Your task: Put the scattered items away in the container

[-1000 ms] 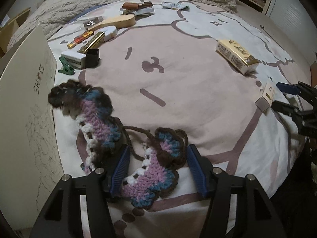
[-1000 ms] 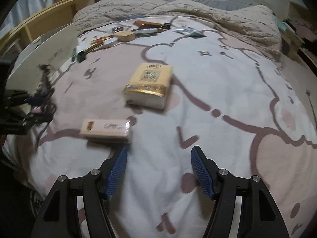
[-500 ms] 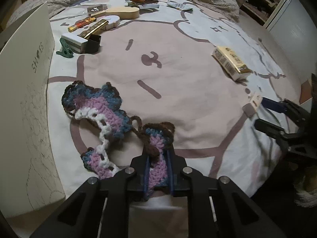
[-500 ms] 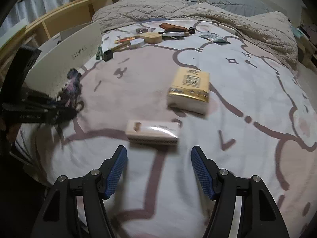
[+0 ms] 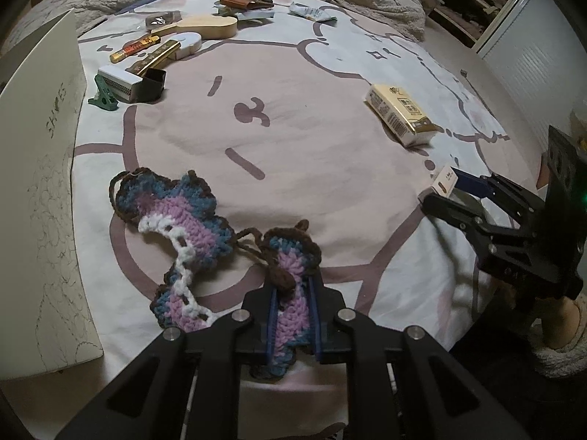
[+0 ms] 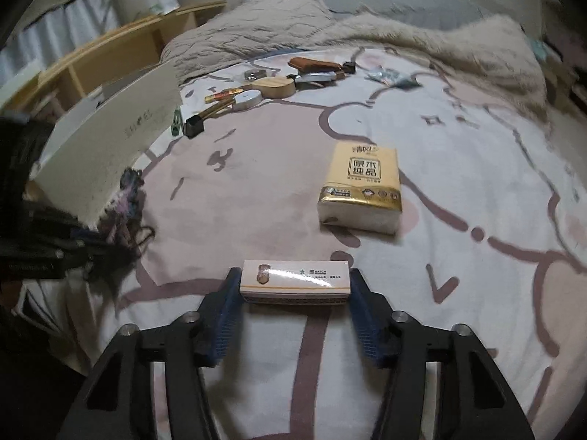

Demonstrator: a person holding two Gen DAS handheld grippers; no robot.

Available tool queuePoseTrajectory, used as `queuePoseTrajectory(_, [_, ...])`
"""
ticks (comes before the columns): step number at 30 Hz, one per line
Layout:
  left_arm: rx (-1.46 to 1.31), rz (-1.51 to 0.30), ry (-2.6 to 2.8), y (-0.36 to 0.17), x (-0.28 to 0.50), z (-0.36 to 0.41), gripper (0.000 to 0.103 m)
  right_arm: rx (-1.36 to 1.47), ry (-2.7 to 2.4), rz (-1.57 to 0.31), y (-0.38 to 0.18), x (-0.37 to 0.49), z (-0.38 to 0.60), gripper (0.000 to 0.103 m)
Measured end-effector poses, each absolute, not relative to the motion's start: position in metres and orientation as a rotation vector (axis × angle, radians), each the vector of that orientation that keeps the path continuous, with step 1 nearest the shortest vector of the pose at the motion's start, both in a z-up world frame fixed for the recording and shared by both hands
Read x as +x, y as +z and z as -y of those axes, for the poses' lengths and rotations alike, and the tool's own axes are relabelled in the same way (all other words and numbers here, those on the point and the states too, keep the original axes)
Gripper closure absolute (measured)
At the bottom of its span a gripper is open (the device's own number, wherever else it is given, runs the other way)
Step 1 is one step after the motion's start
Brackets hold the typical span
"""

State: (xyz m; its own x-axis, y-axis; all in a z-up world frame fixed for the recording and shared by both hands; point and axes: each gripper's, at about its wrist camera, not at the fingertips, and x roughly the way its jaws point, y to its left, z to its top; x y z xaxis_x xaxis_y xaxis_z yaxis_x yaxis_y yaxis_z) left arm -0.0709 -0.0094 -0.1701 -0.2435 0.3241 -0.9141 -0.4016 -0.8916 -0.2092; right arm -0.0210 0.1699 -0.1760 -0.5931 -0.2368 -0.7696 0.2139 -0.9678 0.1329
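The bed [image 5: 330, 117] w/ its pink-and-white cartoon sheet carries everything; a grey quilt [image 6: 293, 18] is bunched at the far end. Along the sheet's left edge stands the white box [image 5: 40, 183], the container, its wall facing you; you can't see inside from either cam.

Next biggest: the crochet piece [image 5: 183, 227], purple/blue/brown w/ a white chain edge, sprawled on the sheet just beside the box wall. Your left tongs [image 5: 293, 315] are closed down tight on its near lobe, yarn squeezed between the blue pads, the rest trailing off to the left and touching the sheet. In the right cam it's a blurred dark clump [image 6: 126, 198] at the box's foot.

The tissue pack [image 6: 361, 187], gold and white, lies flat mid-bed, well apart from both tongs.

The matchbox [image 6: 293, 281], long and white w/ a tan stripe, lies crosswise right between the pads of your right tongs [image 6: 293, 293]. Each pad sits at one short end, touching or all but; whether they've actually clamped it I can't tell. It rests on the sheet. From the left cam you see its end [image 5: 445, 182] poking out of those tongs [image 5: 442, 192].

Far end, small stuff in a cluster: wooden brush [image 5: 201, 27], brown leather case [image 5: 244, 2], black cube [image 5: 151, 86], green clip [image 5: 104, 97], foil packet [image 5: 312, 13].
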Motion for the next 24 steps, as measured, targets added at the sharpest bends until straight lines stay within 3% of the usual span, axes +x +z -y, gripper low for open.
queuePoseTrajectory(5, [-1.564,-0.121,2.220,-0.168,-0.074,0.016,0.087,1.252,-2.575,-0.020,-0.178,-0.017,-0.163,0.047])
queuePoseTrajectory(8, [-1.525,-0.162,2.227,-0.161,-0.069,0.015,0.076,1.260,-2.571,-0.032,-0.181,-0.015,-0.160,0.047])
queuePoseTrajectory(11, [-1.451,-0.281,2.237,-0.151,-0.061,0.007,0.061,1.260,-2.569,-0.020,-0.184,-0.015,-0.162,0.047])
queuePoseTrajectory(16, [-1.312,-0.455,2.313,-0.134,-0.053,0.002,0.012,1.244,-2.573,-0.015,-0.186,-0.012,-0.162,0.047])
queuePoseTrajectory(24, [-1.438,-0.397,2.230,-0.145,-0.077,0.005,0.009,1.213,-2.566,0.020,-0.190,-0.010,-0.166,0.047])
